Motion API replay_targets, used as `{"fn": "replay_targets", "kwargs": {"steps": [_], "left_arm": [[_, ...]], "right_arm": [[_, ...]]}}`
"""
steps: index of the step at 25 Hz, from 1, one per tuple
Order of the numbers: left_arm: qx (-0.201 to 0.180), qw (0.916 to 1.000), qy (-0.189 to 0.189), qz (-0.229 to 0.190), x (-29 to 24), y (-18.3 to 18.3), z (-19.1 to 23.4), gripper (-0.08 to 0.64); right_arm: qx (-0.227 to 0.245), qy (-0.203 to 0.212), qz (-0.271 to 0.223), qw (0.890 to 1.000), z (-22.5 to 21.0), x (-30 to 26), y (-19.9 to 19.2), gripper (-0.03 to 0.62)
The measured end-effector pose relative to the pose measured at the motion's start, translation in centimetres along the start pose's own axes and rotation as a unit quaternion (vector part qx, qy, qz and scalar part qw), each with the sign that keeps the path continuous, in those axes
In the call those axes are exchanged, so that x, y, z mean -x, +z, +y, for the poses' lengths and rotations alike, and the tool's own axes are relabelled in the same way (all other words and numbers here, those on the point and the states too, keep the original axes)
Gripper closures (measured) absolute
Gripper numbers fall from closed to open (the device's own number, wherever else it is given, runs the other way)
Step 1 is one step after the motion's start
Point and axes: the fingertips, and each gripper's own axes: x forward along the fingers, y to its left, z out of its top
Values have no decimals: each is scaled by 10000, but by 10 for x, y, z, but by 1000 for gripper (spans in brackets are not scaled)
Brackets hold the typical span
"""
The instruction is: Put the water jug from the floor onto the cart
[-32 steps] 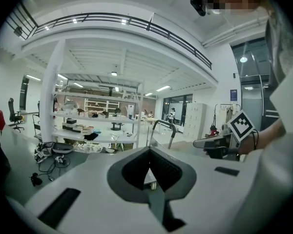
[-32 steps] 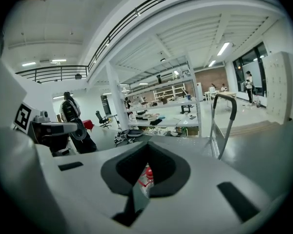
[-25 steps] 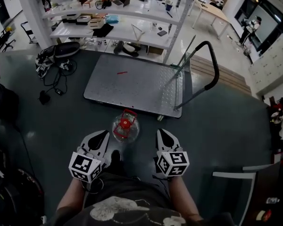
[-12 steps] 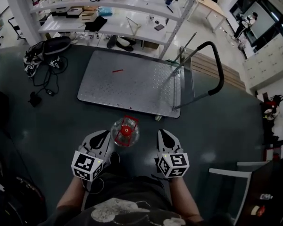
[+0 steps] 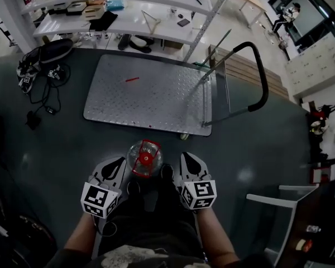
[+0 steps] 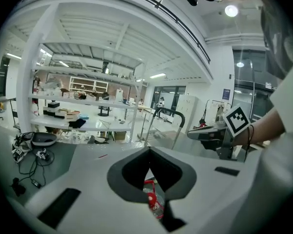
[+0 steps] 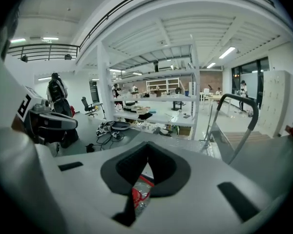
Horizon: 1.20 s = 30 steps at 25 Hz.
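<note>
The water jug is standing on the floor just off the near edge of the cart, with the left gripper and right gripper flanking it, jaws closed and empty, and it is probably handling as heavy, rigid and slick, favouring its red handle.

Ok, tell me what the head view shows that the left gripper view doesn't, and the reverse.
Head view only: the left gripper from outside, marker cube included, and the water jug whole, on the floor between both grippers. Left gripper view only: the ceiling with its lamps, and the left fingers shut, with just a sliver of jug below them. Both: the right gripper, the cart, its handle, the shelving and the cables on the floor.
</note>
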Motion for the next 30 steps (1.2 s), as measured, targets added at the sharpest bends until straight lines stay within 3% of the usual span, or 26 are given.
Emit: {"fn": "replay_targets", "kwargs": {"steps": [6, 9, 13, 18, 23, 30], "left_arm": [[213, 9990, 330, 229, -29, -29, 4, 555], [360, 9975, 489, 374, -46, -43, 8, 555], [448, 9954, 637, 551, -72, -62, 16, 555], [671, 9926, 718, 715, -101, -86, 27, 555], [883, 9889, 818, 865, -122, -111, 39, 555], [967, 9864, 815, 1047, -148, -140, 40, 555]], "right_arm": [[186, 561, 538, 9968, 2, -46, -44, 598], [481, 898, 985, 9899, 4, -70, -71, 595], [677, 1290, 1438, 9788, 5, -98, -106, 541], [955, 1474, 1731, 9691, 3, -134, -138, 523], [1433, 1691, 2131, 9516, 6, -163, -173, 506], [1734, 1877, 2468, 9348, 8, -194, -214, 505]]}}
